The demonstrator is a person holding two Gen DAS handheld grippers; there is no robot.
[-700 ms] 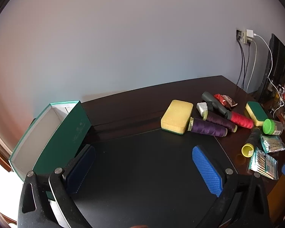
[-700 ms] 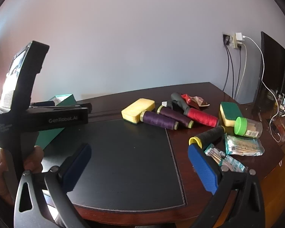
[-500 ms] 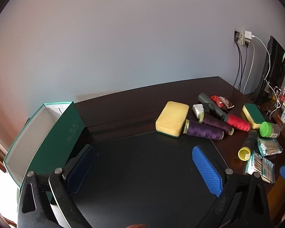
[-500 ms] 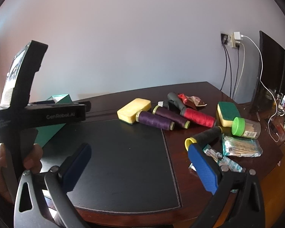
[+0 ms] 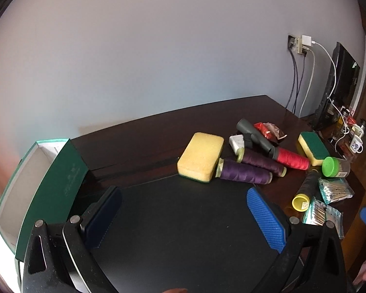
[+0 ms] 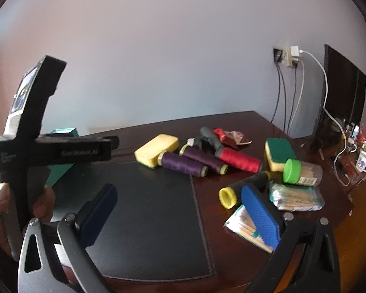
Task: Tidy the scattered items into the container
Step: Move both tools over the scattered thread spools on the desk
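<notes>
A green box [image 5: 48, 185] with a white inside stands open at the left of the desk. Scattered at the right are a yellow sponge [image 5: 201, 156], two purple thread spools [image 5: 244, 172], a red spool [image 5: 291, 158], a black spool with a yellow end [image 5: 305, 190], a green-topped sponge [image 5: 313, 147], a green-capped jar [image 5: 334, 167] and toothpick packets [image 5: 334, 191]. My left gripper [image 5: 183, 210] is open and empty above the black mat [image 5: 183, 219]. My right gripper [image 6: 180, 210] is open and empty, its right finger over the toothpick packets [image 6: 244, 229] beside the black spool [image 6: 244, 188].
A dark grey handle tool [image 5: 255, 135], a white block [image 5: 236, 142] and a red wrapper [image 5: 268, 130] lie behind the spools. A monitor [image 6: 341, 97], cables and mugs [image 6: 363, 162] stand at the far right. The left gripper's body [image 6: 36, 151] fills the left of the right wrist view.
My right gripper has moved forward and right, toward the black spool and toothpick packets. My left gripper has drifted slightly. Both stay open; nothing on the desk has moved.
</notes>
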